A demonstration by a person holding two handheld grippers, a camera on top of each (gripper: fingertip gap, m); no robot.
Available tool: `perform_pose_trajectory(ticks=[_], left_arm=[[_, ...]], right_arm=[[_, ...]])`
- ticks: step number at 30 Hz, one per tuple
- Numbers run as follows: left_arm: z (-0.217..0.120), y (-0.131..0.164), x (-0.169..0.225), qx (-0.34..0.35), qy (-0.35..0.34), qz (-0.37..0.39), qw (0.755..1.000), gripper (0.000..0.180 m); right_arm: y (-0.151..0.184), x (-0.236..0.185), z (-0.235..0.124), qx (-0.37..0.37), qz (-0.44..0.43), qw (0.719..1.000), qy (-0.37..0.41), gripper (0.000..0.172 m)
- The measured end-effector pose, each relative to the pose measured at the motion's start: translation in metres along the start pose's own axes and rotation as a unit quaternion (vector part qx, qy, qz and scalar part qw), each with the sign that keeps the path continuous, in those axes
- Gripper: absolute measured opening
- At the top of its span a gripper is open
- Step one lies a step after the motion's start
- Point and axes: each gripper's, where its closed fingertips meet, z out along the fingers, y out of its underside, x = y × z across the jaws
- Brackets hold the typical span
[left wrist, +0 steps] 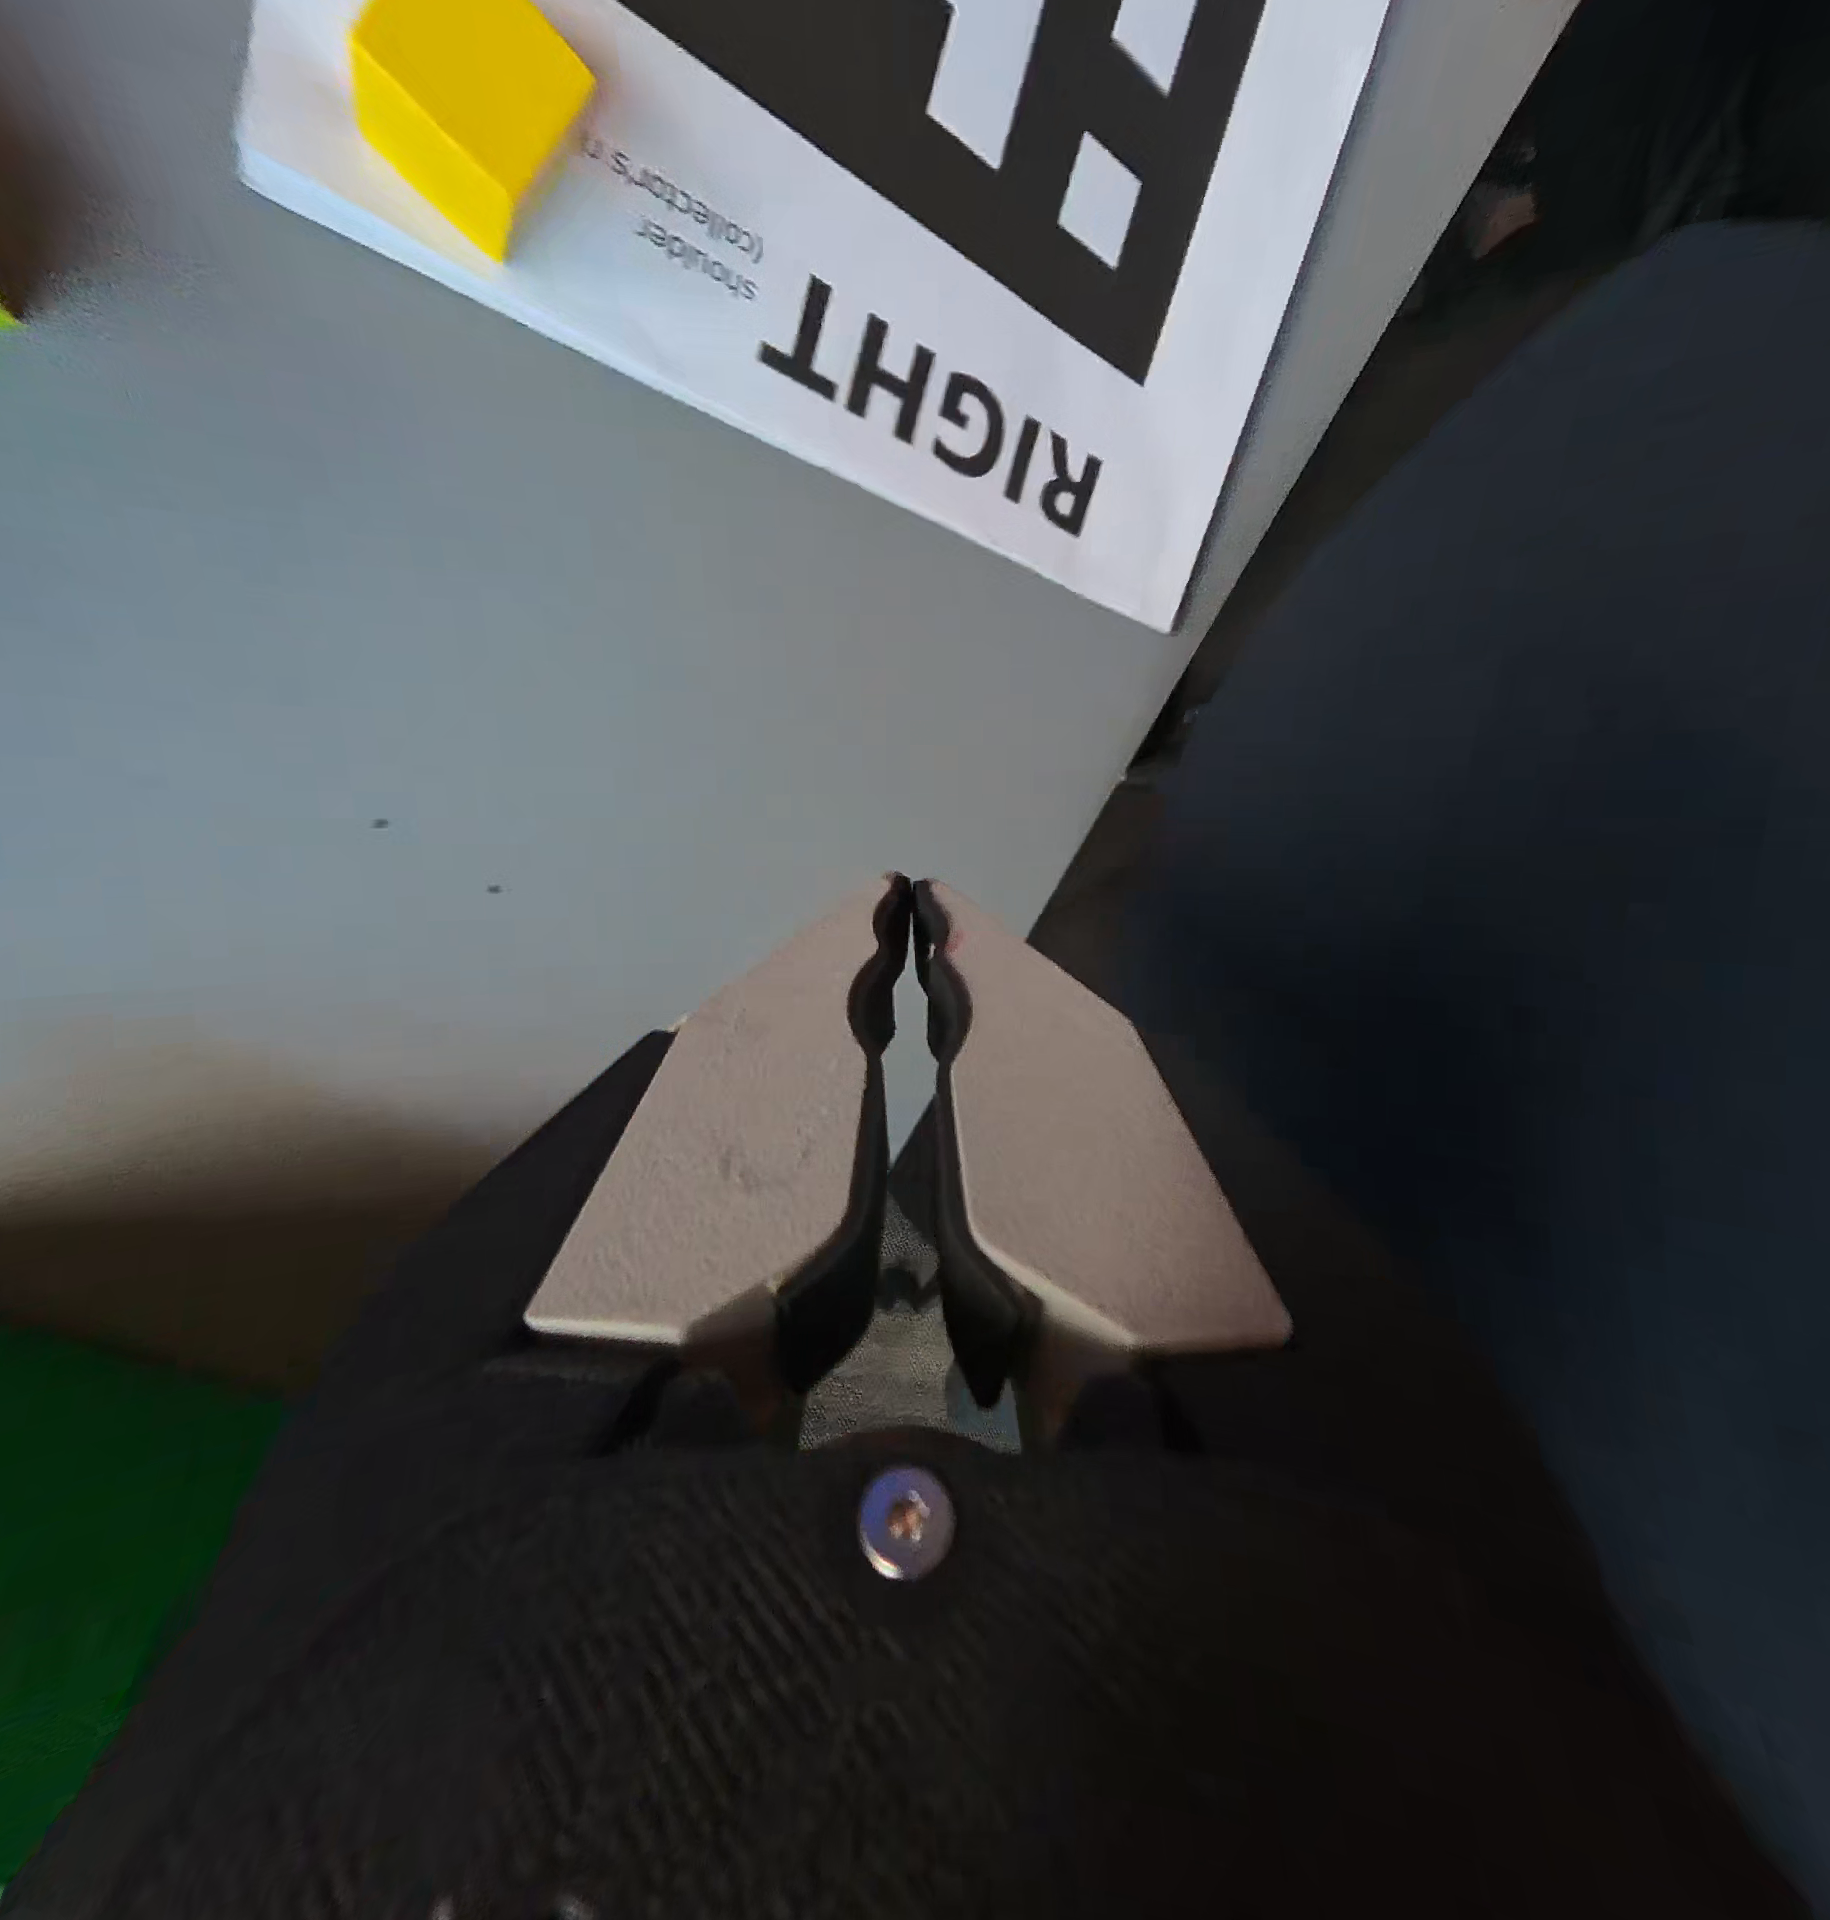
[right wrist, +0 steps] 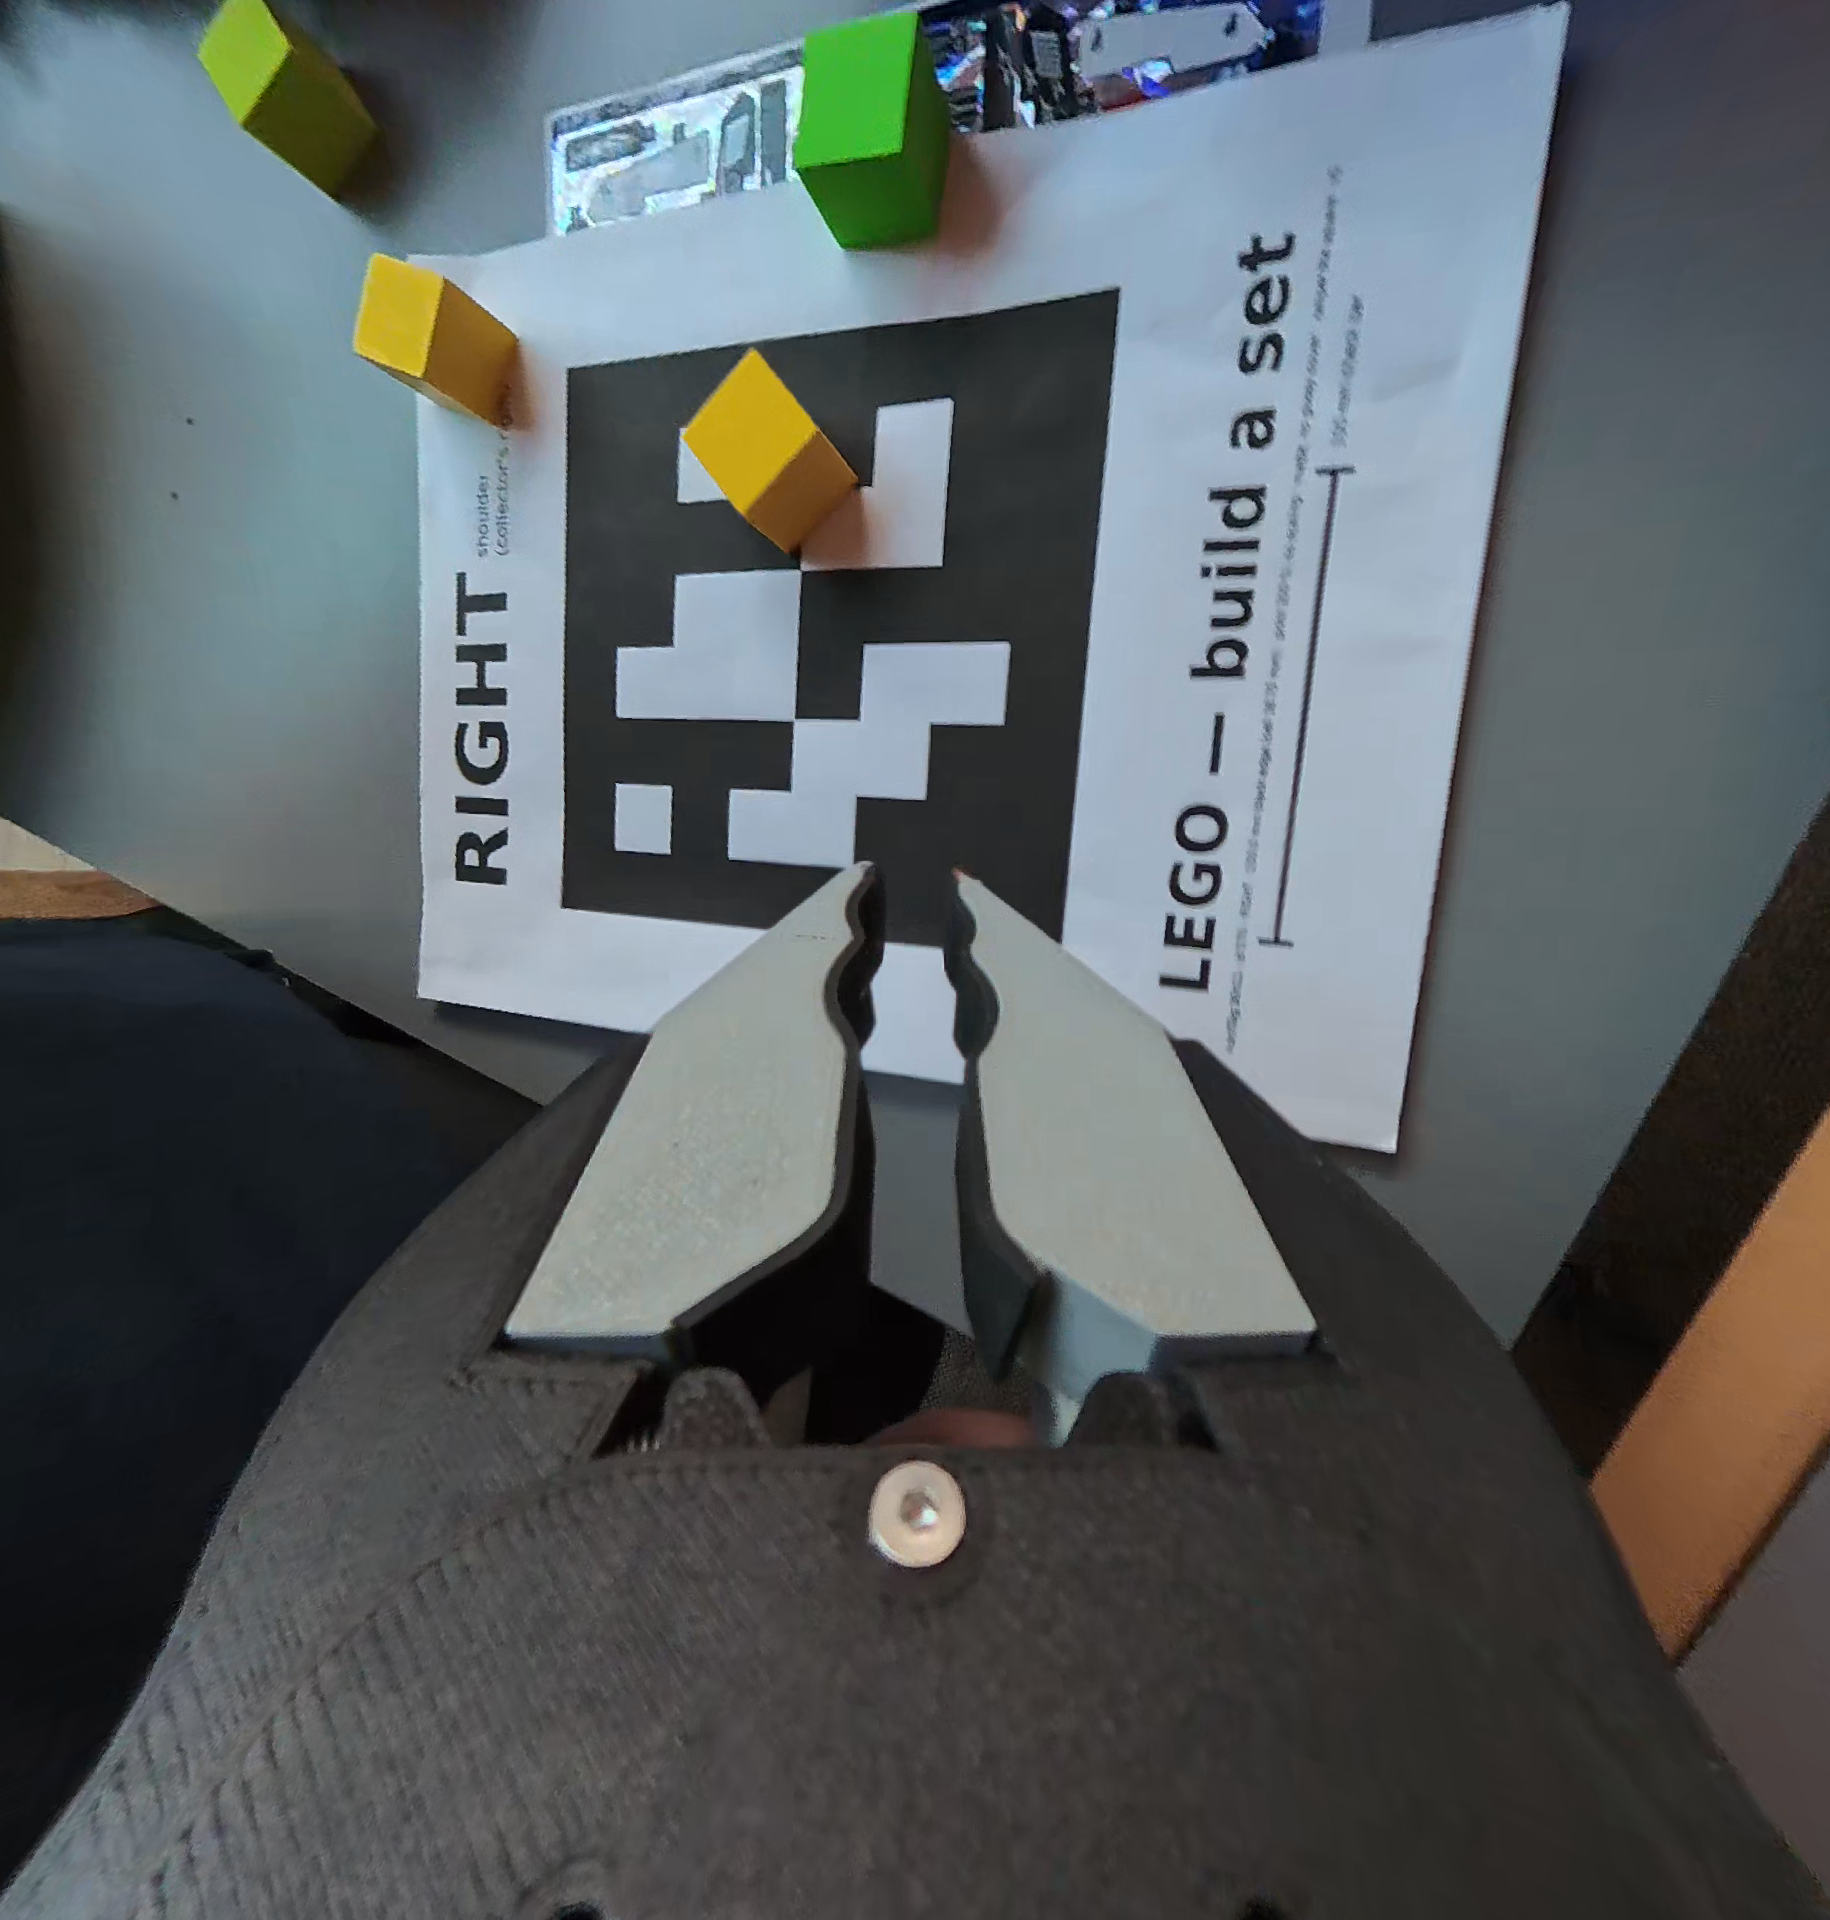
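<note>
Fingers: left gripper (left wrist: 909, 883) pinched together, right gripper (right wrist: 913, 873) slightly parted over the sheet (right wrist: 1430, 727); a low sweep toward twelve o'clock could knock the yellow block (right wrist: 771, 457).

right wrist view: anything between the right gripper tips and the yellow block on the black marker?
No object. Between the right gripper and the yellow block there is only the printed sheet with its black-and-white marker pattern; the right wrist view shows it.

Layout: blocks on and around a printed sheet on the table.
Printed sheet (right wrist: 1150, 582) lies flat on the table (right wrist: 215, 623). One block (right wrist: 771, 447) on the sheet's square marker (right wrist: 1056, 520); another (right wrist: 433, 338) at its far-left corner; a third (right wrist: 869, 125) on its far edge; a fourth (right wrist: 282, 88) farther left, off the sheet.
</note>
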Motion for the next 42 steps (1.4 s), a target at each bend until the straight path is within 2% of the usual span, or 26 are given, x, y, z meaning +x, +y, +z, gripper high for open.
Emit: perform_pose_trajectory(ticks=[5, 13, 19, 22, 27, 35, 42], left_arm=[[0.016, 0.006, 0.026, 0.009, 0.015, -0.072, 0.997, 0.0], [0.038, 0.047, 0.06, -0.006, -0.012, -0.18, 0.984, 0.0], [0.041, 0.065, 0.074, 0.019, -0.055, -0.223, 0.973, 0.0], [0.038, 0.069, 0.072, 0.033, -0.067, -0.212, 0.975, 0.0], [0.026, 0.08, 0.057, 0.049, -0.076, -0.159, 0.983, 0.0], [-0.005, 0.132, 0.042, 0.079, -0.08, -0.07, 0.991, 0.0], [-0.024, 0.163, 0.038, 0.099, -0.071, -0.038, 0.992, 0.0]], right_arm=[[-0.011, -0.013, 0.014, -0.007, -0.04, 0.998, -0.052, 0.007], [-0.007, -0.013, 0.025, -0.024, -0.108, 0.986, -0.121, 0.005], [-0.02, -0.005, 0.026, -0.029, -0.168, 0.981, -0.097, 0.006], [-0.034, -0.009, 0.023, -0.015, -0.177, 0.981, -0.072, 0.006], [-0.047, -0.023, 0.017, 0.004, -0.197, 0.98, 0.016, 0.007], [-0.043, -0.088, 0.004, 0.008, -0.18, 0.979, 0.098, 0.007], [-0.036, -0.138, -0.001, -0.005, -0.208, 0.971, 0.121, 0.006]])
